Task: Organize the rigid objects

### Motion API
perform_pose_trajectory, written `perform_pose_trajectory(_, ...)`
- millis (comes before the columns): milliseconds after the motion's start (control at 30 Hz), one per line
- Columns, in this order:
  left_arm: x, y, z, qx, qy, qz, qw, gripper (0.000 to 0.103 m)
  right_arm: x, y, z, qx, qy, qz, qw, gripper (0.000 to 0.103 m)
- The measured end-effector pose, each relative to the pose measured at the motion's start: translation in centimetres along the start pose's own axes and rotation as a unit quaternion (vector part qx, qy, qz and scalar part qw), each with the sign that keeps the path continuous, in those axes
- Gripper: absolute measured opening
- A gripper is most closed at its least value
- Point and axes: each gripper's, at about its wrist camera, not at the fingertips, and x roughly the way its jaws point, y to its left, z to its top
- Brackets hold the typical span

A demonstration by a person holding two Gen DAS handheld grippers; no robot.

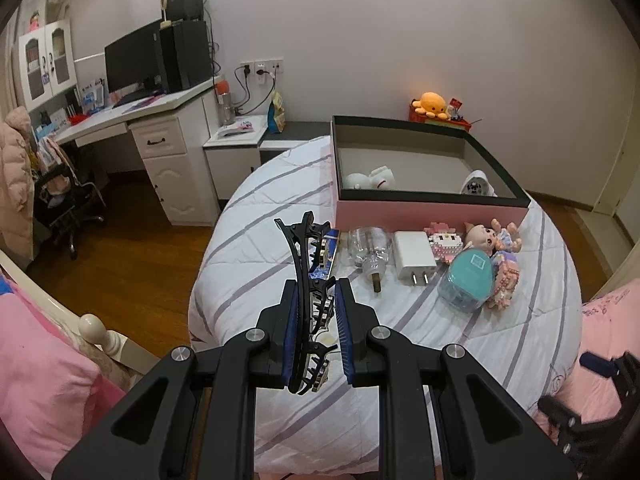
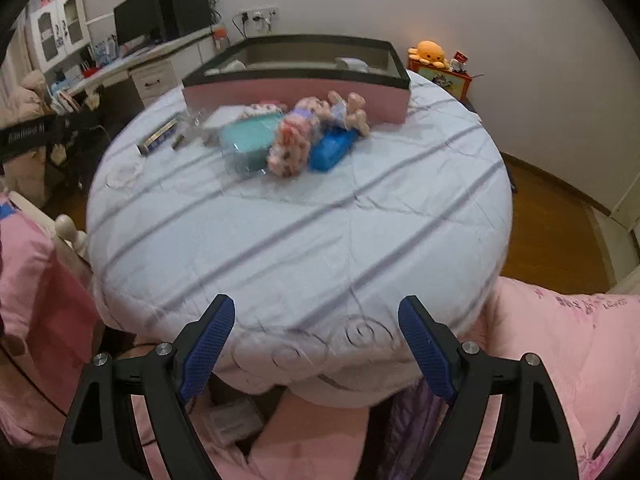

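Note:
My left gripper point(image 1: 318, 292) is shut on a long black hair clip point(image 1: 306, 264) and holds it above the white striped quilt point(image 1: 400, 344). Ahead lies a row of items: a clear bottle point(image 1: 370, 250), a white charger point(image 1: 414, 258), a teal box point(image 1: 468, 280), a doll point(image 1: 500, 248). Behind them stands an open pink box with a black rim point(image 1: 432, 210) holding white toys point(image 1: 372, 178). My right gripper point(image 2: 316, 316) is open and empty over the quilt's near edge, far from the doll point(image 2: 304, 136), teal box point(image 2: 250, 142) and blue case point(image 2: 332, 148).
A white desk point(image 1: 132, 116) with a monitor and an office chair point(image 1: 68, 200) stand at the left on the wooden floor. An orange octopus plush point(image 1: 430, 104) sits behind the box. Pink bedding point(image 2: 560, 360) lies at both near corners.

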Motion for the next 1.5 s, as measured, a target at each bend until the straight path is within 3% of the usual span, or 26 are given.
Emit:
perform_pose_trajectory(100,-0.6,-0.1,-0.1,0.001,-0.009,-0.007,0.9999,0.018,-0.1,0.0,0.8,-0.001,-0.003,-0.006,1.0,0.085)
perform_pose_trajectory(167,-1.0,-0.3,-0.3,0.003,-0.01,-0.011,0.9999,0.018,0.1,0.7,0.5,-0.016,0.013,0.024,0.999,0.085)
perform_pose_trajectory(267,-1.4,-0.3,-0.8,0.004,-0.009,-0.009,0.9999,0.018,0.6,3.8,-2.2,-0.093,0.052,0.054,0.993,0.085)
perform_pose_trajectory(367,-2.1,-0.1,-1.5,-0.001,-0.009,-0.014,0.9999,0.018,1.1,5.6,-4.2,-0.126,0.073,0.024,0.989,0.085)
perform_pose_trajectory(467,-2.4,-0.4,-1.7,0.003,-0.011,-0.021,0.9997,0.018,0.4,4.5,-3.2,-0.081,0.055,0.029,0.995,0.085)
perform_pose_trajectory(533,-2.5,-0.6,-1.6,0.006,-0.015,-0.026,0.9995,0.018,-0.7,2.8,-1.0,-0.038,0.015,0.026,0.999,0.085)
perform_pose_trajectory(633,-2.1,-1.1,-0.9,0.01,-0.017,-0.033,0.9992,0.018,-0.9,1.2,2.8,0.001,-0.027,-0.021,0.999,0.085)
perform_pose_trajectory(700,-1.6,-1.6,-0.4,0.016,-0.018,-0.033,0.9991,0.018,0.0,0.8,4.5,0.013,-0.031,-0.044,0.998,0.085)
perform_pose_trajectory(900,0.4,-2.1,0.2,0.02,-0.005,-0.038,0.9991,0.018,4.0,-0.5,7.3,0.062,-0.016,-0.039,0.997,0.085)
perform_pose_trajectory(1000,1.5,-2.2,0.3,0.021,0.008,-0.04,0.999,0.018,6.0,-0.9,8.0,0.082,-0.008,-0.007,0.997,0.084)
perform_pose_trajectory(1067,2.3,-2.0,0.3,0.019,0.015,-0.036,0.9991,0.018,7.4,-1.1,8.7,0.092,0.0,0.008,0.996,0.079)
perform_pose_trajectory(1200,3.4,-1.9,0.5,0.015,0.024,-0.035,0.999,0.018,8.4,-1.8,9.8,0.101,-0.009,0.0,0.995,0.077)
perform_pose_trajectory(1300,4.1,-1.9,0.4,0.015,0.031,-0.035,0.9988,0.018,9.5,-2.1,10.1,0.106,-0.002,0.037,0.994,0.053)
perform_pose_trajectory(1433,4.8,-2.0,0.3,0.014,0.042,-0.034,0.9984,0.018,9.3,-1.0,9.8,0.065,-0.008,0.008,0.998,0.047)
perform_pose_trajectory(1500,4.8,-1.9,0.3,0.01,0.043,-0.036,0.9984,0.018,8.8,-1.1,9.7,0.072,-0.012,0.017,0.997,0.039)
